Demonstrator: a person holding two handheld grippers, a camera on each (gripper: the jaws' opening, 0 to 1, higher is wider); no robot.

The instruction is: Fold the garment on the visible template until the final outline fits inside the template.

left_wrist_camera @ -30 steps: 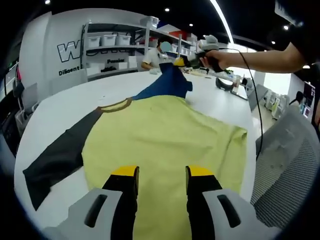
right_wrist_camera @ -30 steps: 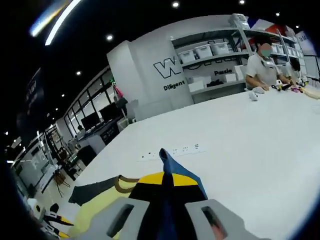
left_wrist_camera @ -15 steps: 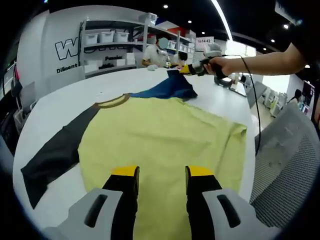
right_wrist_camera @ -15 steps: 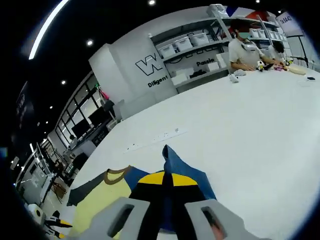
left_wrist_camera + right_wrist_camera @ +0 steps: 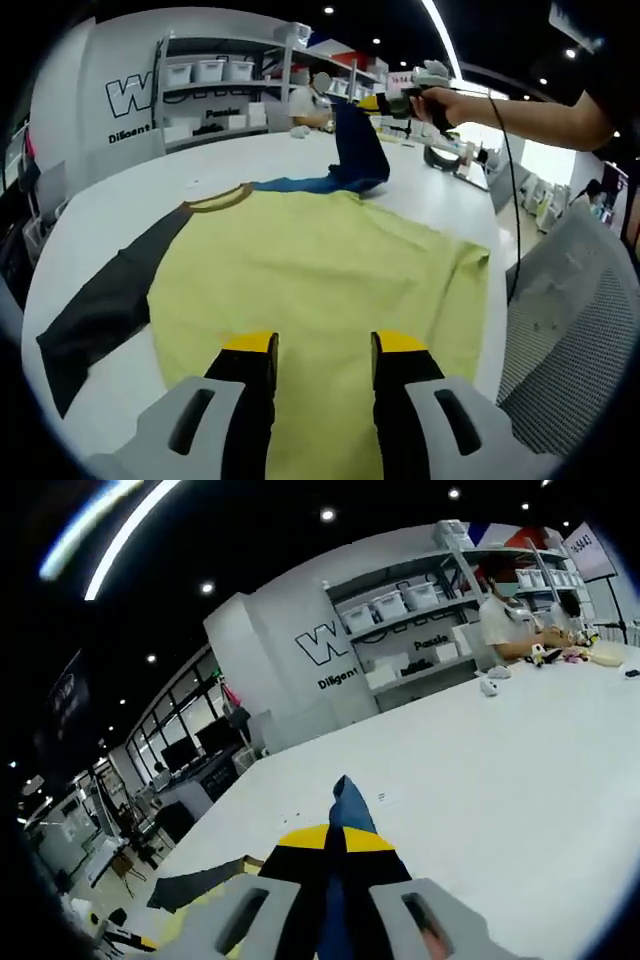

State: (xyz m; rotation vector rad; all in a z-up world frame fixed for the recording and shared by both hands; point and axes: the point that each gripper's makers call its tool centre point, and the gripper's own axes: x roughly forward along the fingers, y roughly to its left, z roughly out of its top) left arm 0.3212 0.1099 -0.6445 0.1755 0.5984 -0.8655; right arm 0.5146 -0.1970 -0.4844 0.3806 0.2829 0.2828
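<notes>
A yellow-green shirt lies flat on the white table, with a black sleeve spread to the left and a brown collar at the far side. Its blue sleeve is lifted off the table by my right gripper, held by a person's hand at the far right. In the right gripper view the right gripper is shut on the blue sleeve, whose tip sticks up between the jaws. My left gripper hangs open over the shirt's near hem, holding nothing.
A grey mesh chair back stands at the table's right edge. Shelves with white bins line the far wall. People sit at the table's far end. A cable hangs from the right gripper.
The right gripper has raised the blue sleeve higher off the table, so it now hangs upright. The left gripper has stayed open over the hem.
</notes>
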